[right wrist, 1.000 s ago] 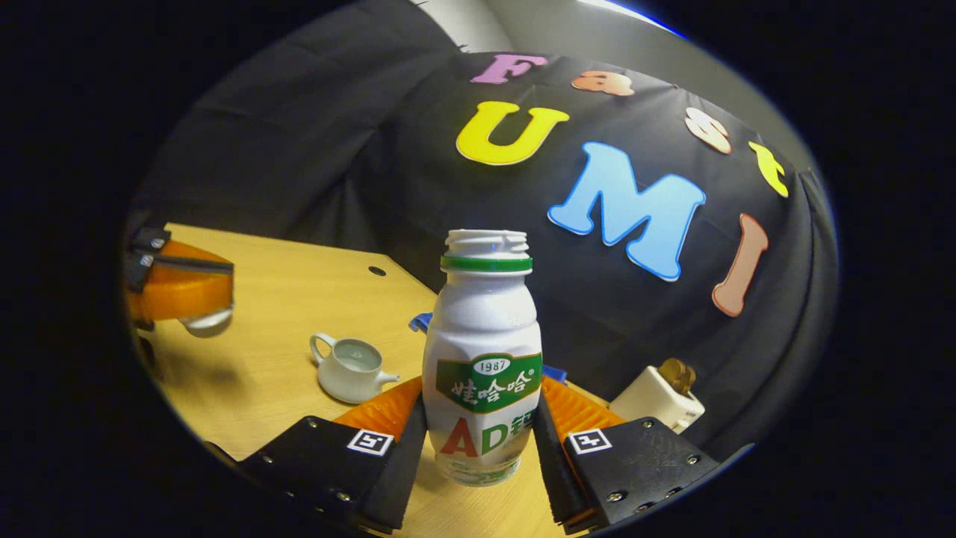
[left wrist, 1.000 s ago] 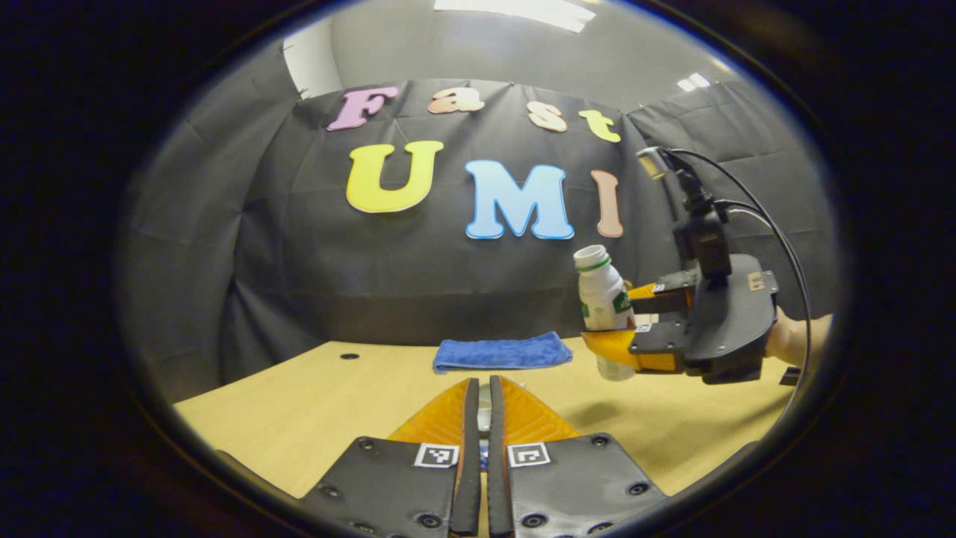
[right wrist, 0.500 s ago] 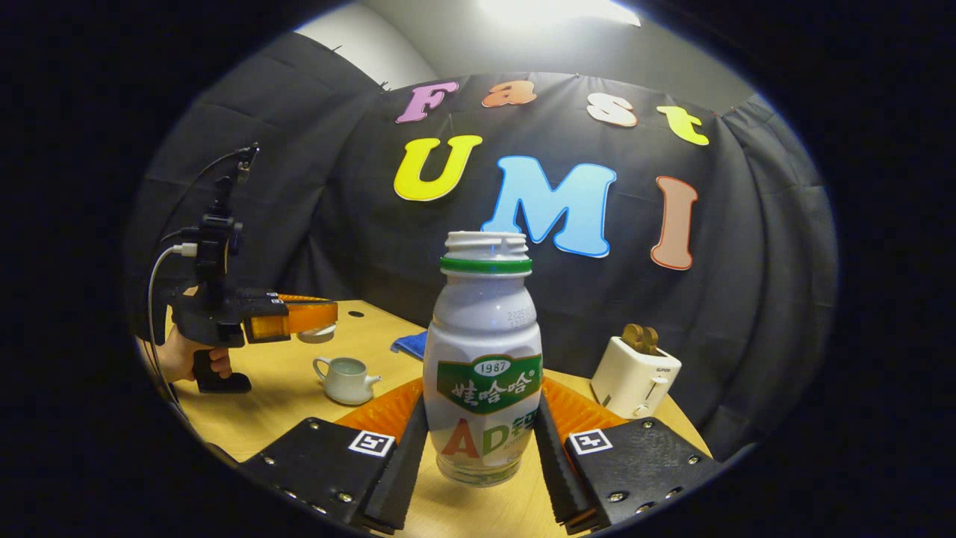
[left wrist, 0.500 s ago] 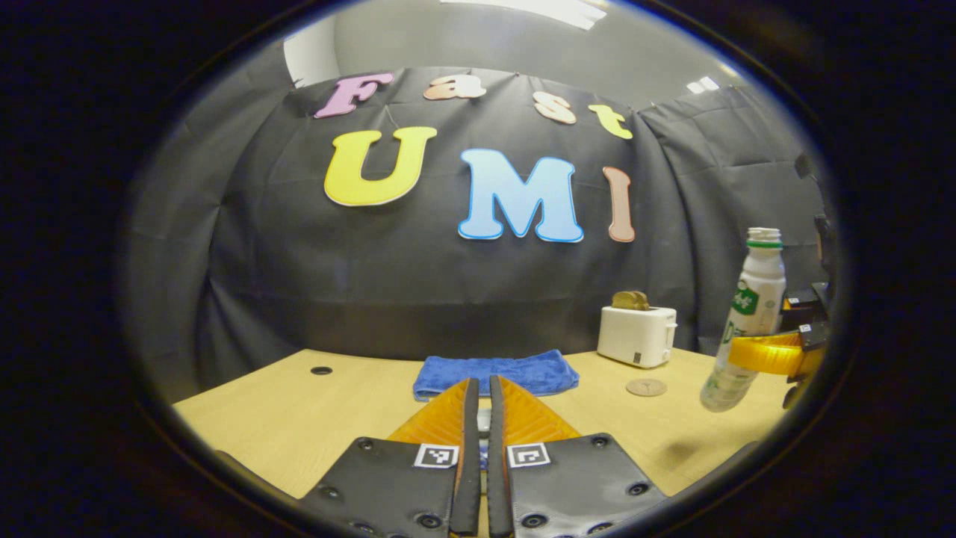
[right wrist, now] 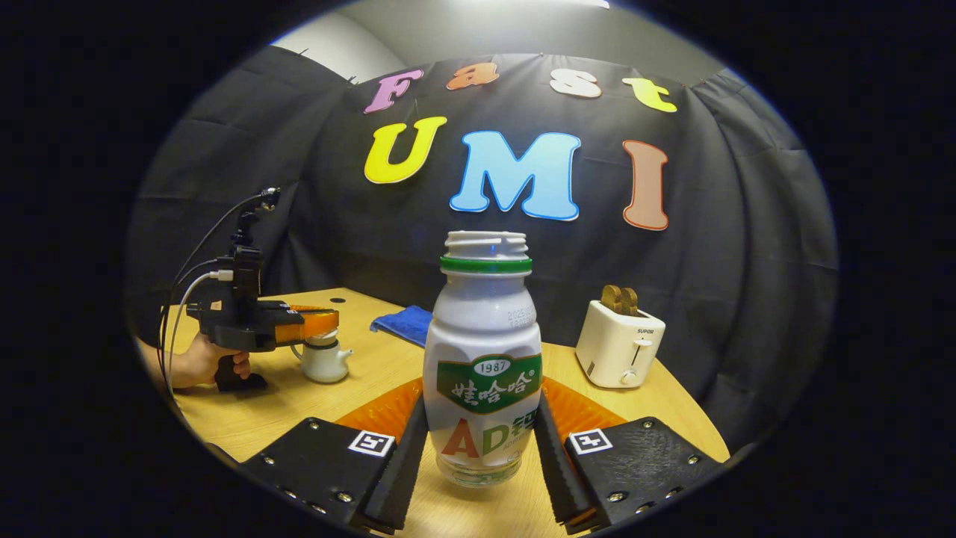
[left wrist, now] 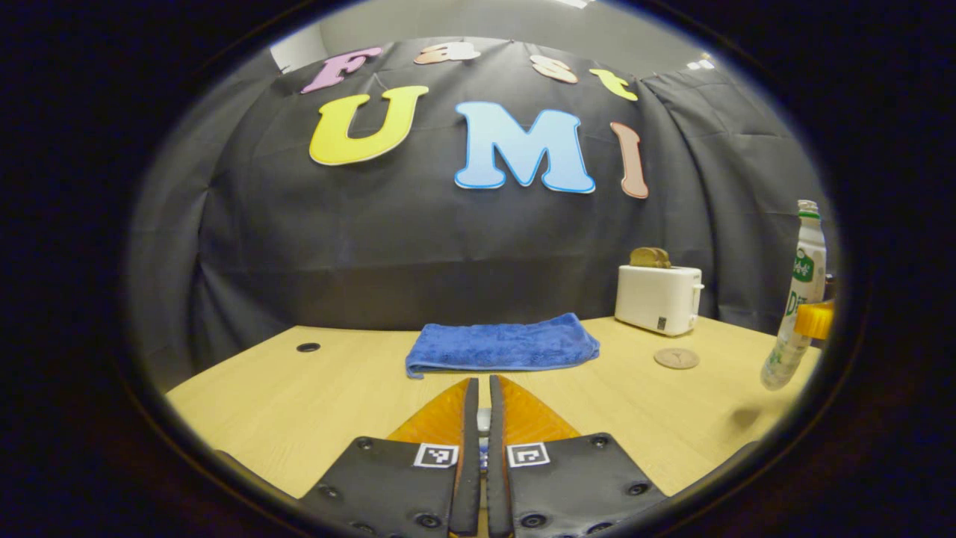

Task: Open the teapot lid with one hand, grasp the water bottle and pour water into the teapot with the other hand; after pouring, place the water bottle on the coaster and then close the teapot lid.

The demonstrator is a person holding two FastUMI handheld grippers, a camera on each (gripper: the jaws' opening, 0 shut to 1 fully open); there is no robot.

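A: Pale wood first: the worktop (left wrist: 299, 403) carries everything. In the left gripper view we have the blue towel (left wrist: 500, 345) at twelve o'clock from the fingers and the white toaster (left wrist: 659, 299) at about two.

B: Then the water bottle (right wrist: 484, 359). Our right hand-held gripper (right wrist: 482, 418) pinches it from both sides, low on the body. We carry it upright, cap off, clear of the worktop, so nothing spills.

A: The teapot (right wrist: 323, 362) sits at nine o'clock in the right gripper view, spout towards the bottle. Our left hand-held gripper (right wrist: 312, 326) is level over its mouth, and the hand (right wrist: 196, 362) is on the grip behind it.

B: The round coaster (left wrist: 676, 359) lies bare at about three o'clock, just in front of the toaster.

A: Smallest is the teapot lid (left wrist: 484, 420). The left fingers are pressed nearly together on its knob, and it appears to sit on the pot's mouth.

B: We judge this fits the lid coming off or going back on.
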